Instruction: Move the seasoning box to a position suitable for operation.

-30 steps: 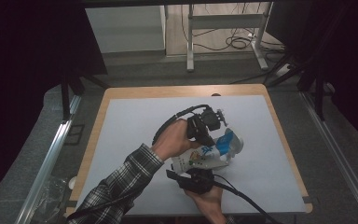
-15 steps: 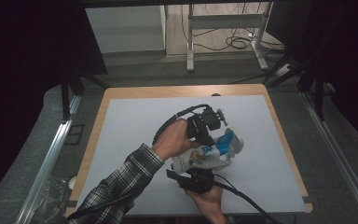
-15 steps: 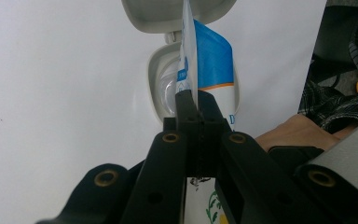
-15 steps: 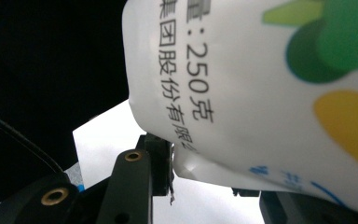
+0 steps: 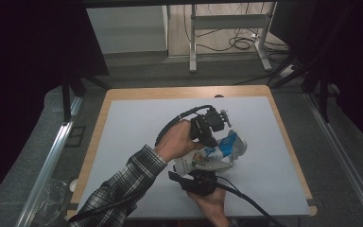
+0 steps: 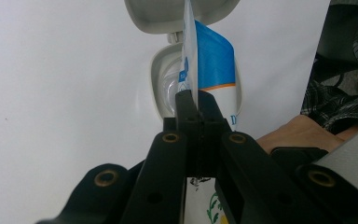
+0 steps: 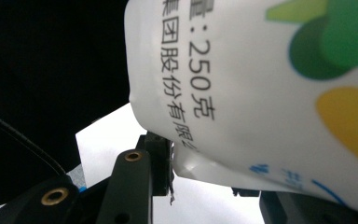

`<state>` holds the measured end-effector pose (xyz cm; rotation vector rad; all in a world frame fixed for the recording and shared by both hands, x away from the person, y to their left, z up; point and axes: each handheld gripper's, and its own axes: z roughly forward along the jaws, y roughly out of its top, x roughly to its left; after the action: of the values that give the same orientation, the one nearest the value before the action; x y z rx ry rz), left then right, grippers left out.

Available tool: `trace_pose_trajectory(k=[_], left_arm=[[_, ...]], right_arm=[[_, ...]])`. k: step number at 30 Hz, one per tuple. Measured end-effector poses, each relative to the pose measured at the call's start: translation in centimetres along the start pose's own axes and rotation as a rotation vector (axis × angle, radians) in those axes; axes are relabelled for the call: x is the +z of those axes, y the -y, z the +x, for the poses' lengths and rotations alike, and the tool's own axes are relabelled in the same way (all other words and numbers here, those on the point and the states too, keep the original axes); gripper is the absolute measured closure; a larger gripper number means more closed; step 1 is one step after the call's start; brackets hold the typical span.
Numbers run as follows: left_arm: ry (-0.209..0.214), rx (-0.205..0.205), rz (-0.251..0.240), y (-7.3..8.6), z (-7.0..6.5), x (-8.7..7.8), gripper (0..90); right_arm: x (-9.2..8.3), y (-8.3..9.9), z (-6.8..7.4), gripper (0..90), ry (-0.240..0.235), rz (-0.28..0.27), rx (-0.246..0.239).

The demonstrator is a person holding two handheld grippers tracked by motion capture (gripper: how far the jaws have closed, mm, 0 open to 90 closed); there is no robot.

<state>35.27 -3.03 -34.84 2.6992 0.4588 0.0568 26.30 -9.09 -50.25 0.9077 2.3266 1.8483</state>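
Pouch pinched at both ends, spout end pointing away from me

Nearest me, I'm holding the right gripper [image 5: 208, 166] low at the front of the white table [image 5: 137, 127], its jaws part-closed and biting the bottom seam of the soft white refill pouch [image 5: 212, 153], the one with green and yellow blobs and printed text. From there the pouch's long axis is running up and away toward the far right, off the table. A bit farther out, I'm keeping the left gripper [image 6: 196, 105] fully closed on the thin blue-and-white top edge of the pouch. Just beyond its tips an open grey flip-lid container [image 6: 168, 84] is lying on the table, so the blue end is sitting right at its mouth. The left gripper is the nearer one to that opening.
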Motion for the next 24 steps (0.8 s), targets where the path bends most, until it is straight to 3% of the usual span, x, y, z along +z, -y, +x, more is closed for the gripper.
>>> trace_pose_trajectory(k=[24], left_arm=[[-0.013,0.0,0.012,-0.25,-0.02,-0.07,90.0]], right_arm=[[-0.03,-0.27,0.05,65.0,-0.018,-0.011,0.007]])
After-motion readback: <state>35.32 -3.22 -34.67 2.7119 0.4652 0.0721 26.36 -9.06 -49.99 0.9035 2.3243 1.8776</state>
